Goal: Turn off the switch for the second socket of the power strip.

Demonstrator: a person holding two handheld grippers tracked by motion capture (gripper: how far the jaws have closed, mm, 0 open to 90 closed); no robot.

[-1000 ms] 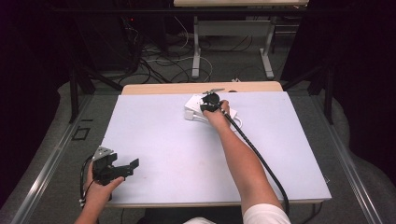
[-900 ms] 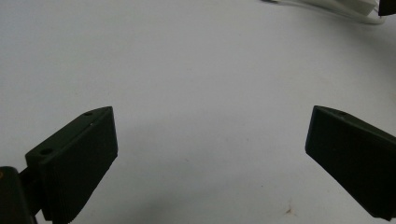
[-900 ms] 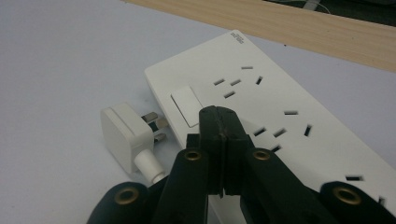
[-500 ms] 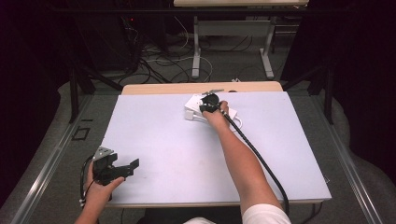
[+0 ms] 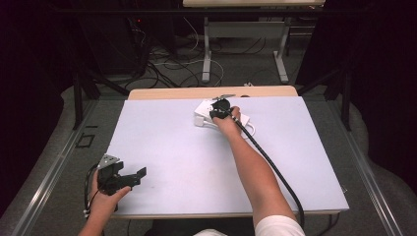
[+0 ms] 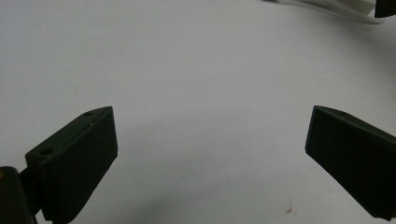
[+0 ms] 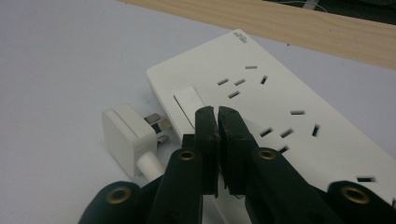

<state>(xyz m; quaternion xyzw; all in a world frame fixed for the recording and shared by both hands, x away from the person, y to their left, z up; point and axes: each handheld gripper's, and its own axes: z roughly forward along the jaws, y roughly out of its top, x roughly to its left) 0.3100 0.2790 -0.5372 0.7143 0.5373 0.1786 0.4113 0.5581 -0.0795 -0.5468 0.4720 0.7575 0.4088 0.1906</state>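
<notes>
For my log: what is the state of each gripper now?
Left gripper: open, holding nothing.
Right gripper: shut, jaws together over the power strip, gripping nothing.

Tangled floor cables beyond table

I see a worktop with a pale, faintly lilac surface, and a bare strip of light wood running along its far edge. Toward the far side, near the middle, a white power strip lies flat on it with its sockets facing up. Just beside the strip's end lies a white plug, prongs pointing at the strip, its white cord resting on the surface.
</notes>
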